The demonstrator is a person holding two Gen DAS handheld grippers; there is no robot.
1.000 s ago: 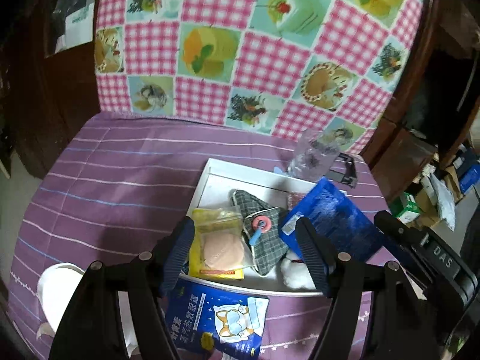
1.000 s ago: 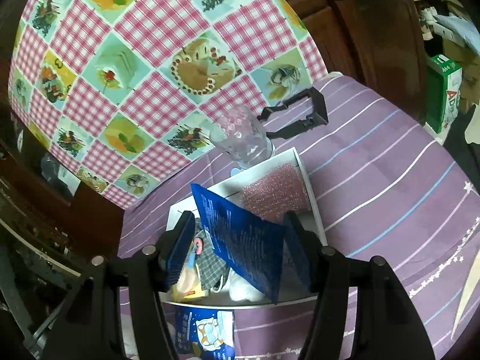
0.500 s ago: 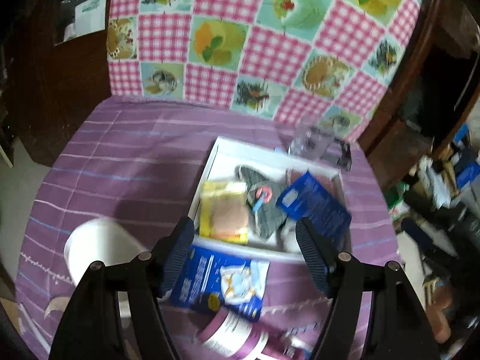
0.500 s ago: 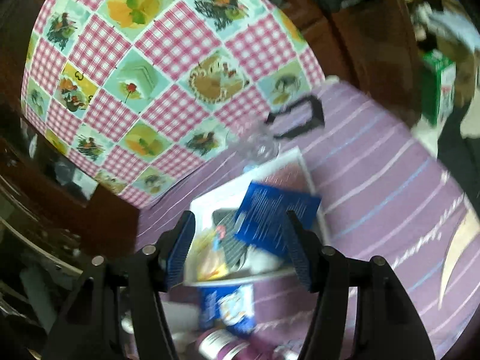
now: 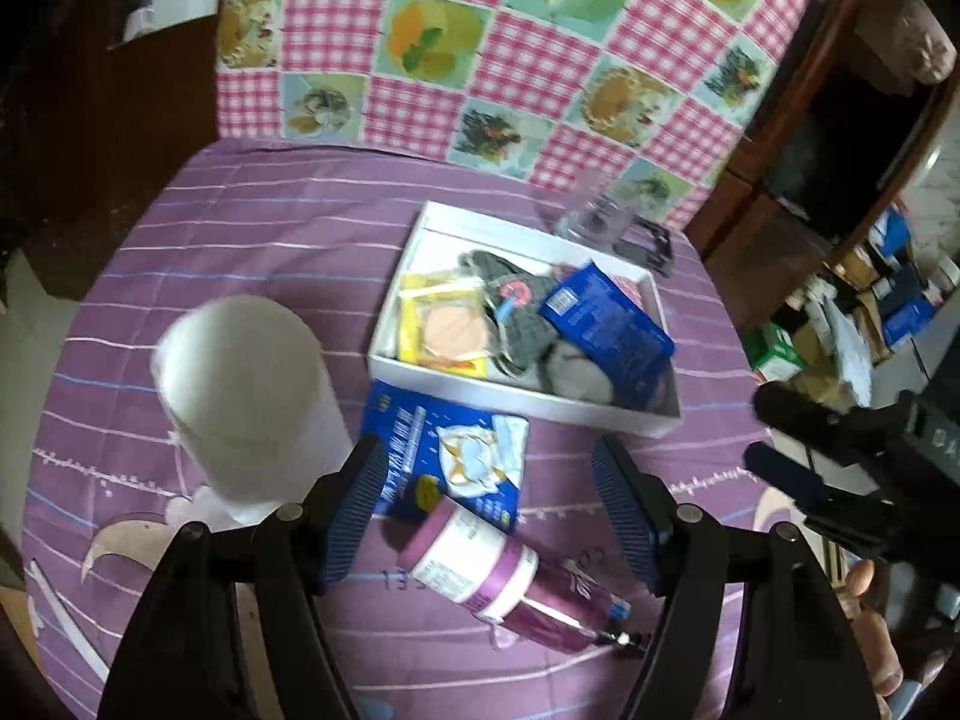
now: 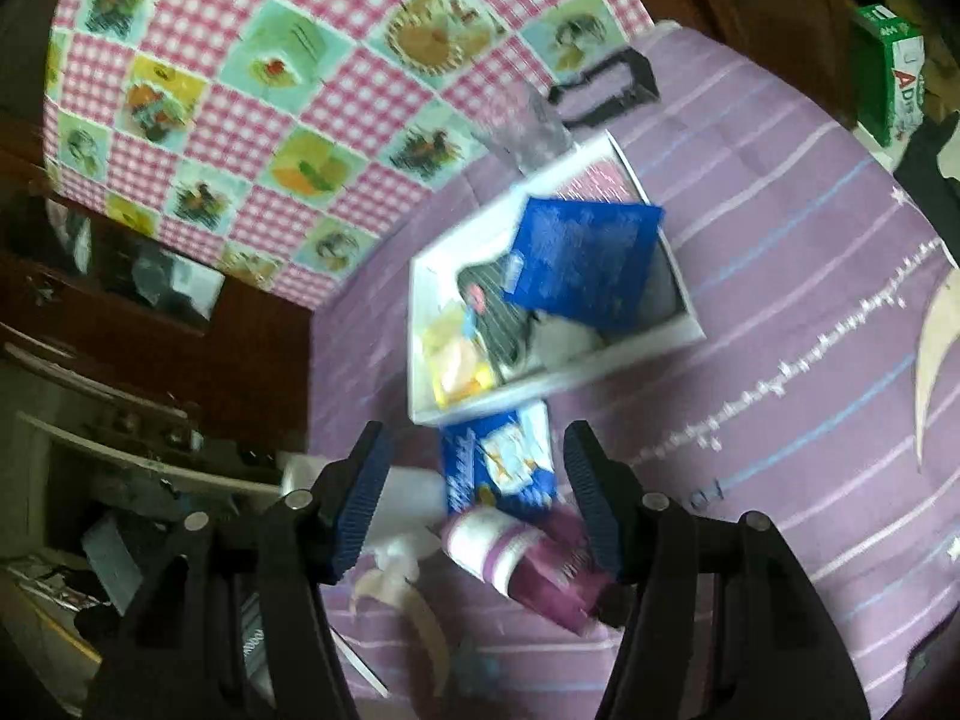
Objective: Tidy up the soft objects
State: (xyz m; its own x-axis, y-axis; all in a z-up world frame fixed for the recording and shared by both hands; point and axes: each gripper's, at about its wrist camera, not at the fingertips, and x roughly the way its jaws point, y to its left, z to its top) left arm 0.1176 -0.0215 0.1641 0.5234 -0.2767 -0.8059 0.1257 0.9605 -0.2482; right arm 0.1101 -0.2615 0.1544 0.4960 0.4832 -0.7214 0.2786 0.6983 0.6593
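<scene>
- Both your tools are empty: the left gripper (image 5: pixel 486 510) has its jaws well apart over the purple striped cloth (image 5: pixel 258 252), and the right gripper (image 6: pixel 474 498) is equally spread, with nothing pinched in either.
- The white box (image 5: pixel 510 402) sits toward the far side of the bed cover, near the checked cloth (image 5: pixel 480 60) hung behind it. It already holds a yellow sachet (image 5: pixel 444 330), a grey plaid pouch (image 5: pixel 522 324), a blue packet (image 5: pixel 606 330) leaning across the right end, and something white and fluffy under it.
- What looks left outside: the blue pack with the cartoon dog (image 5: pixel 450 456), lying flat just beside the box's near wall, the tissue roll (image 5: pixel 240 390) toward the left edge, and a purple bottle (image 5: pixel 510 570) on its side nearest you.
- Judging by position, the flat blue pack is the natural next pick. It lies between the left gripper's jaws in view, with the bottle touching or overlapping its near edge.
- Come down on a long edge of the pack, away from the bottle, so you do not roll the bottle.
- Pinch the edge lightly; a soft flat pack will sag, so lift it clear of the box wall before carrying it in.
- Keep the right gripper off to the side.
</scene>
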